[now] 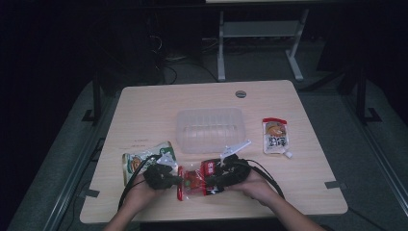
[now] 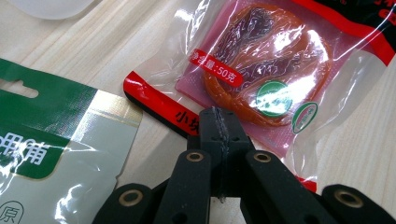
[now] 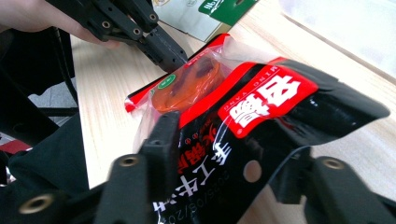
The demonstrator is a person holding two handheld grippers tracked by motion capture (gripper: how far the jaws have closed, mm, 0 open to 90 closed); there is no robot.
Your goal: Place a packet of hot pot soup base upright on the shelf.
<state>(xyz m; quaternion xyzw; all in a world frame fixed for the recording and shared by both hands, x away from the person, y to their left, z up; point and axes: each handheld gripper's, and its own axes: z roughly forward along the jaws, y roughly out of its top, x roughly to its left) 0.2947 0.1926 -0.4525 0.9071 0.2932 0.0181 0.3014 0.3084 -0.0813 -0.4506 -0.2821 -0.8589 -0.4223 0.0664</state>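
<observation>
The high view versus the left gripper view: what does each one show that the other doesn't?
High view alone: the whole table, an empty clear plastic tub, an orange-and-white pouch, both hands, and the right gripper at the red-and-black snack packet's black end. Left gripper view alone: close detail, the left gripper shut on the packet's red edge and the round orange-red food inside. Both share the packet and the green-and-white bag beside it.

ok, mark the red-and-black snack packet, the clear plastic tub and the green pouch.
red-and-black snack packet (image 2: 261, 74), left gripper view, clear window over the orange food.
clear plastic tub (image 1: 210, 115), high view, far rim.
green pouch (image 1: 137, 160), high view, printed face.
</observation>
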